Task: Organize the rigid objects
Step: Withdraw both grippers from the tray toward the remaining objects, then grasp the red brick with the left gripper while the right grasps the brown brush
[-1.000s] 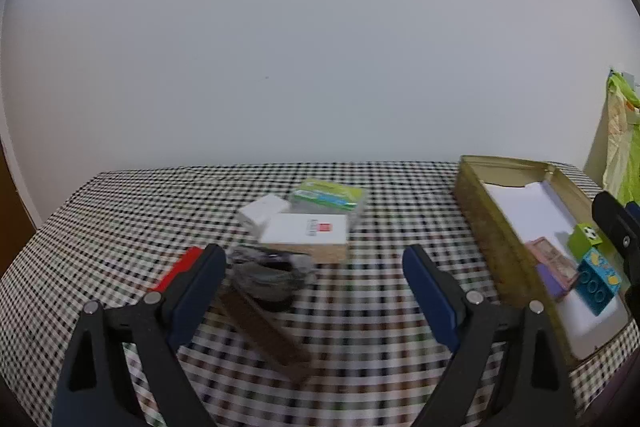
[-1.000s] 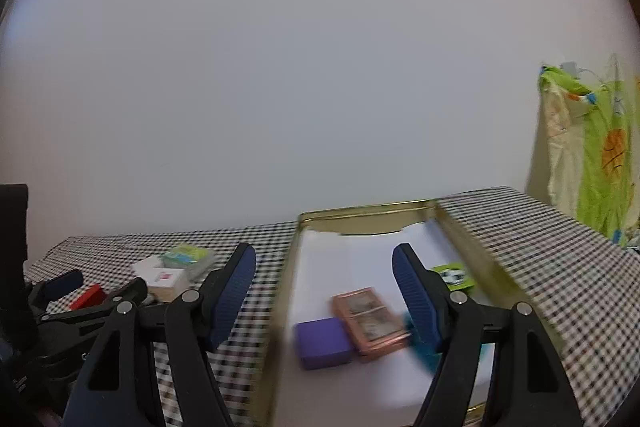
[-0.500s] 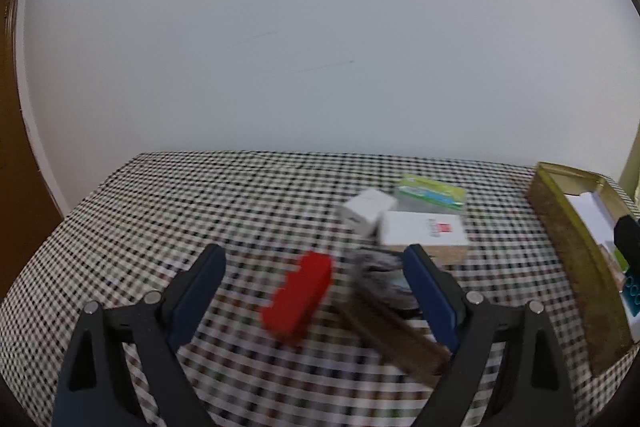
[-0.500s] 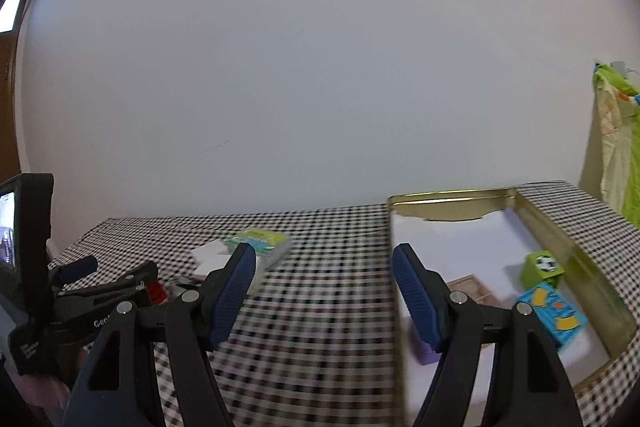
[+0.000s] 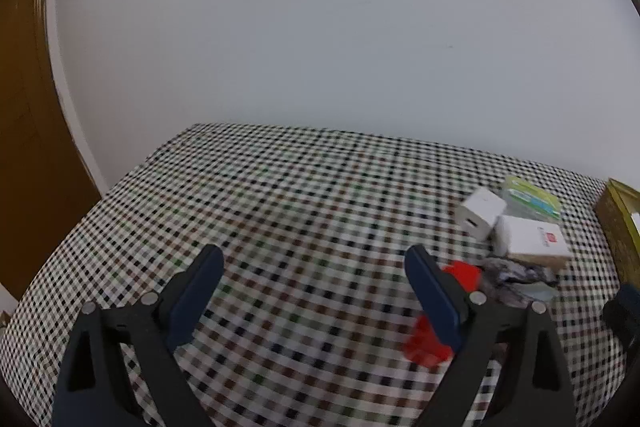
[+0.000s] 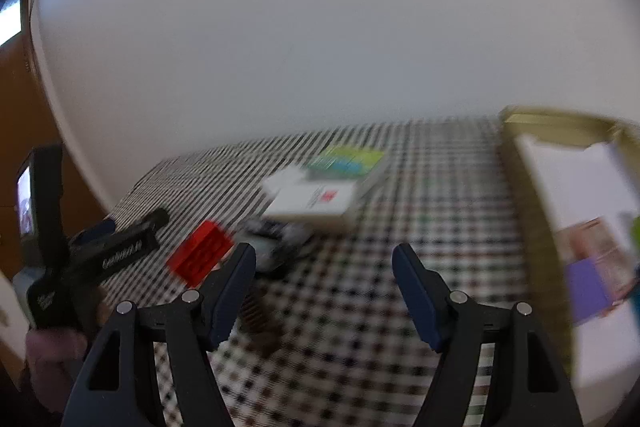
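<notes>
- Jaws of the left gripper (image 5: 312, 291) stand wide and have just been opening a little further; only bare checked cloth (image 5: 280, 195) lies between them. The red brick (image 5: 428, 343) sits behind its right finger, outside the gap, not held.
- Jaws of the right gripper (image 6: 324, 287) stand moderately apart with nothing between them; cloth only shows in the gap.
- The loose items form one cluster on the cloth: a white flat box (image 6: 316, 201), a small white cube (image 5: 482, 213) touching it, and a green packet (image 6: 348, 159) just behind. A dark crumpled item (image 6: 276, 239) lies in front of the box; its nature cannot be told through blur.
- In the right wrist view the red brick lies just left of the left finger, near the dark item.
- The gold tray (image 6: 536, 211) stands at the right, apart from the cluster. It already holds a purple block (image 6: 588, 287) and a pinkish flat item, blurred. Judgement: the tray is the collecting place, hence the sorted pieces inside and the rest outside.
- Judgement: both grippers are empty and point toward the cluster because a further pick is being set up; the brick is the nearest candidate.
- Risk, as judged: the left gripper is offset from the brick and needs re-centring before closing.
</notes>
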Demonstrator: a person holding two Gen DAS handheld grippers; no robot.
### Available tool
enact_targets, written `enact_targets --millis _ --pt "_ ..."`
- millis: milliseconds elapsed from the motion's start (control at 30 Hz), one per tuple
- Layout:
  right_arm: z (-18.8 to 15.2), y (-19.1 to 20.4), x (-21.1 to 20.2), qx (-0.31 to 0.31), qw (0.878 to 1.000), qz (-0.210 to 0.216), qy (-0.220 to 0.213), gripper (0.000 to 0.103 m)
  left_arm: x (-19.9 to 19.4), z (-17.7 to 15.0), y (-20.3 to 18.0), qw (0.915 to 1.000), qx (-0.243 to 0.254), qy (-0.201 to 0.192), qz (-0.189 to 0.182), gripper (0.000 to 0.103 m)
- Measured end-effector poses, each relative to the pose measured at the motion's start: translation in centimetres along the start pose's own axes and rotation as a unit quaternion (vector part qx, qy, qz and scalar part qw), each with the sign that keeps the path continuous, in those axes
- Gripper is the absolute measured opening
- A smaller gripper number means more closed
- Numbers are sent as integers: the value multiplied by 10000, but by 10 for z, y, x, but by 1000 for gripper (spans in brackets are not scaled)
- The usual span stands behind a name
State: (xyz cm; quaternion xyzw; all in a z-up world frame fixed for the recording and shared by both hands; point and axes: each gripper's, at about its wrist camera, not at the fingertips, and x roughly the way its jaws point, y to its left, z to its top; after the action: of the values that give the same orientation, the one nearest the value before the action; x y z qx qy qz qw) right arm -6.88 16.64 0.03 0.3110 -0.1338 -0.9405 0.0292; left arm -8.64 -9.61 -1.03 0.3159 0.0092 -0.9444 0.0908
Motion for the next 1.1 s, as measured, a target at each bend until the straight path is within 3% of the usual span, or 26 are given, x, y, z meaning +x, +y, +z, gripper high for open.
enact_targets --millis 300,400,567,633,767,1100 --pt "-11 37 35 -533 9932 443 938 73 1 4 7 9999 39 87 -65 93" --pt "-14 46 45 -620 9898 477 1194 64 1 5 -1 9997 157 133 -108 93" --pt "-17 55 47 -857 9878 418 1230 62 -4 8 -17 9987 487 34 -172 93" --pt "-18 53 47 -827 9880 434 1228 48 -5 8 -19 9983 534 19 -226 94" --pt "-18 50 47 -685 9891 449 1220 40 -4 4 -22 9973 590 140 -409 99" --pt "-29 52 30 -1187 9841 335 1278 30 -2 -2 -32 9933 836 275 -748 99"
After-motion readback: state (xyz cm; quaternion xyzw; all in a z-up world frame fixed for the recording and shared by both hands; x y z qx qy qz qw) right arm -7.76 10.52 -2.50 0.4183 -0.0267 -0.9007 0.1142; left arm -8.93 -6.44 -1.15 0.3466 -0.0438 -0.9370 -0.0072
